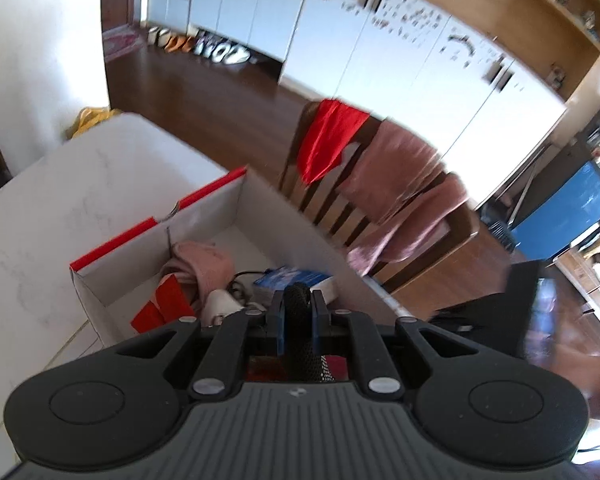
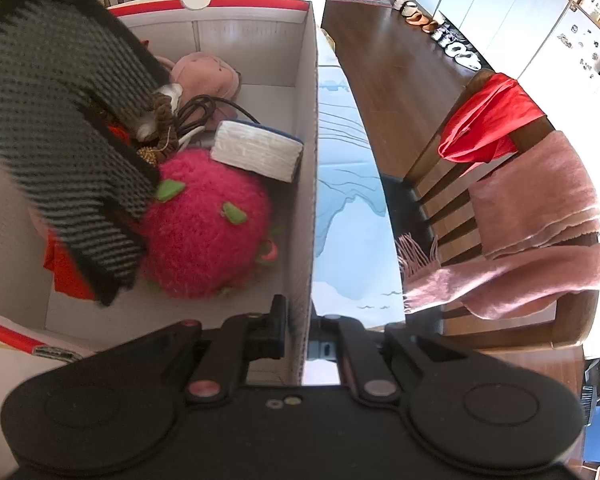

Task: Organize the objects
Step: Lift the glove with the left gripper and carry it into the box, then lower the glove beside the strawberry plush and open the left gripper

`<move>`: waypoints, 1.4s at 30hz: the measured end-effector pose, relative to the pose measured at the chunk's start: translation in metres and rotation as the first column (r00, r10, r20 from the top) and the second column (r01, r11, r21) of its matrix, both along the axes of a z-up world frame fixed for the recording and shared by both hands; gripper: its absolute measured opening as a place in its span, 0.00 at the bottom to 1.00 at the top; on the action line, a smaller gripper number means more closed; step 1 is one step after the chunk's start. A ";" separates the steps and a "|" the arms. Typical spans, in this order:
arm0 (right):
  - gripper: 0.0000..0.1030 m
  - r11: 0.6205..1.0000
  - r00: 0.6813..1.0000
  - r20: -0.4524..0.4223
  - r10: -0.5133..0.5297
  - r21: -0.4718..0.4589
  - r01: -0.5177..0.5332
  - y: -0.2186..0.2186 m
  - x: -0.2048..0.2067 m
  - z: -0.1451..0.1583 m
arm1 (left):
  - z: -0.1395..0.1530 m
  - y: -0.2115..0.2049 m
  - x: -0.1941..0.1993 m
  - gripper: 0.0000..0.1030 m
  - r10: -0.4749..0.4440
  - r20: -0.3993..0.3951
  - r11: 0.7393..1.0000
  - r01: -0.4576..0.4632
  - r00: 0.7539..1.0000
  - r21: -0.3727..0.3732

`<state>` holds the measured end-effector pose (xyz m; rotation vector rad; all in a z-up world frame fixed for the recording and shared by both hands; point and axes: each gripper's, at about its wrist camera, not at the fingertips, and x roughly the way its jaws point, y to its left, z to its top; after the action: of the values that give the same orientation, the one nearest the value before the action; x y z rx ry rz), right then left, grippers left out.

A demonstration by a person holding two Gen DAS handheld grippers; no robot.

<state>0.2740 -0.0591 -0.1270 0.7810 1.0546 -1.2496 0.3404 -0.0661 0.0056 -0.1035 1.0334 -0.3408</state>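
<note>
So we're mid "pack the box" here, as far as I can judge. The big white box point(image 2: 308, 128) with red trim sits on the table point(image 1: 60, 200), already holding a pile: a fuzzy pink plush point(image 2: 208, 232), a pale pink plush point(image 2: 208, 76) at the back, a wrapped white pack point(image 2: 256, 152), a black cable point(image 2: 204, 114) and something red point(image 2: 66, 270) low on the near side.

Step in hand looks like dropping in the knit piece point(image 2: 56, 128), a black and grey striped thing. It's hanging over the box's left half, above the red thing and just beside the fuzzy plush, its lower end down inside the walls. The left gripper point(image 1: 298, 312) is clamped on its top end; you can see the knit pinched between the blue pads point(image 1: 320, 312) in that wrist view, though that view is pretty smeared.

The right gripper point(image 2: 298, 330) is closed on the box's right wall, one finger inside and one outside, so it's steadying the box.

Next move, my guess: lower the knit so it settles on the pile, then open the left jaws. The right one should keep its pinch so the box doesn't slide.

A chair point(image 2: 512, 216) draped with cloths stands beyond the table edge; not involved.
</note>
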 end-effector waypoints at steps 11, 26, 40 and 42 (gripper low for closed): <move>0.07 1.000 1.000 0.013 0.005 -0.001 -0.005 0.001 0.003 -0.001 | -0.054 0.004 0.026 0.10 0.033 -0.056 0.988 -0.024 0.998 0.154; 0.08 1.000 1.000 0.028 -0.007 0.003 0.007 0.001 0.001 -0.001 | -0.090 0.016 0.031 0.11 0.105 -0.104 0.973 -0.081 0.989 0.217; 0.09 1.000 0.999 0.038 -0.011 -0.008 0.011 0.004 -0.004 0.003 | -0.065 0.023 0.006 0.55 0.135 -0.030 0.975 -0.128 0.990 0.180; 0.09 1.000 0.999 0.040 -0.011 -0.010 0.011 0.005 -0.005 0.004 | -0.056 0.025 -0.002 0.55 0.126 -0.006 0.978 -0.123 0.992 0.171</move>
<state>0.2690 -0.0542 -0.1229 0.8017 1.0125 -1.2432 0.3382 -0.0415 -0.0502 -0.0174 1.0632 -0.1371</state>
